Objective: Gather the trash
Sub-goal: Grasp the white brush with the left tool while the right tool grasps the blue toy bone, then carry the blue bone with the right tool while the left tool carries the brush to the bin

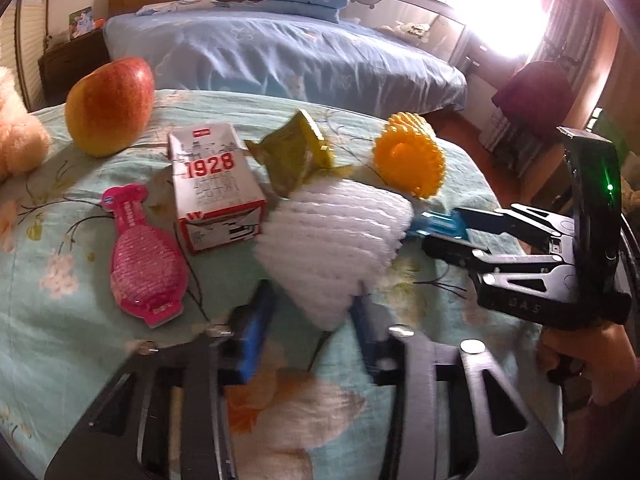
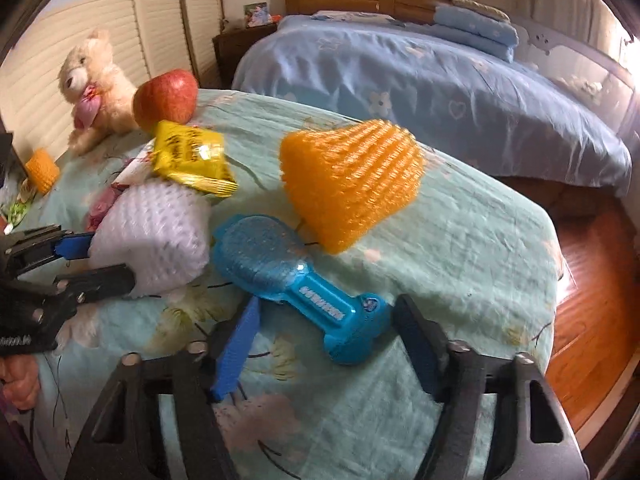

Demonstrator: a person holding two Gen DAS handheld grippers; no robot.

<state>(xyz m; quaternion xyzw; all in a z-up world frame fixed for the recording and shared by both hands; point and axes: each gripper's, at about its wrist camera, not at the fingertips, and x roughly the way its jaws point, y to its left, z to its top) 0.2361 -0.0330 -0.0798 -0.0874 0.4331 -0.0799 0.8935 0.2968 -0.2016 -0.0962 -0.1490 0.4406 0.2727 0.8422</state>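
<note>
My left tongs stand wide around the white foam net at frame centre, ready to close on it. My right tongs are open astride the blue packet, low centre, for a second pick.
</note>
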